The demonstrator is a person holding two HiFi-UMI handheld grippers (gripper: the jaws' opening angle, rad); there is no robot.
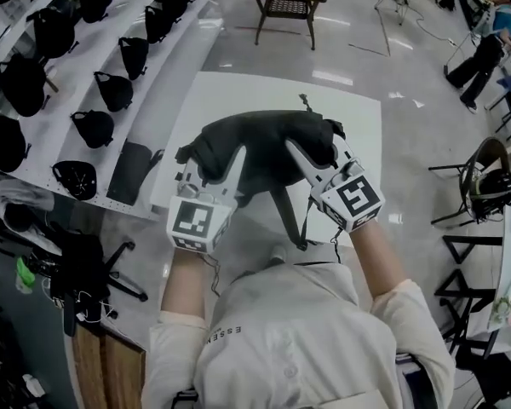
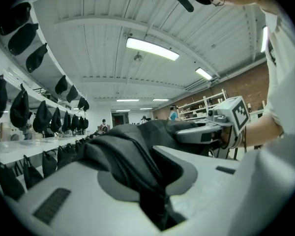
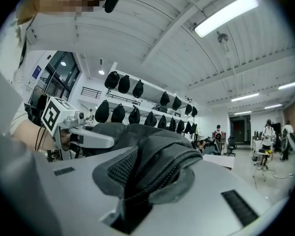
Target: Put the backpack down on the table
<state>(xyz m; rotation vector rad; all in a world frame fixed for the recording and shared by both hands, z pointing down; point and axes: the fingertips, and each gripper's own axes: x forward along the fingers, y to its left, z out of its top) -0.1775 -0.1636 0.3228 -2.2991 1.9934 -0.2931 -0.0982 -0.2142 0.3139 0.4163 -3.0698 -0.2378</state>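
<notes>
Workroom: a white table (image 1: 358, 118) is standing beside wall shelves (image 1: 166, 54) of black bags (image 1: 112, 88). The left gripper (image 1: 215, 164) is clamping a fold of smooth dark fabric. The right gripper (image 1: 315, 164) is clamping a mesh-padded shoulder strap (image 3: 157, 166). Together the 2 are carrying the black backpack (image 1: 264, 139), which appears to be hanging over the table, not resting on it.

Risks: the thin fold could slip from the left jaws, tipping the load. The loose strap (image 1: 288, 216) dangling at the near side could snag the table edge.

Only the head view is showing the table under the backpack. Only the 2 gripper views are showing what each pair of jaws is biting.
</notes>
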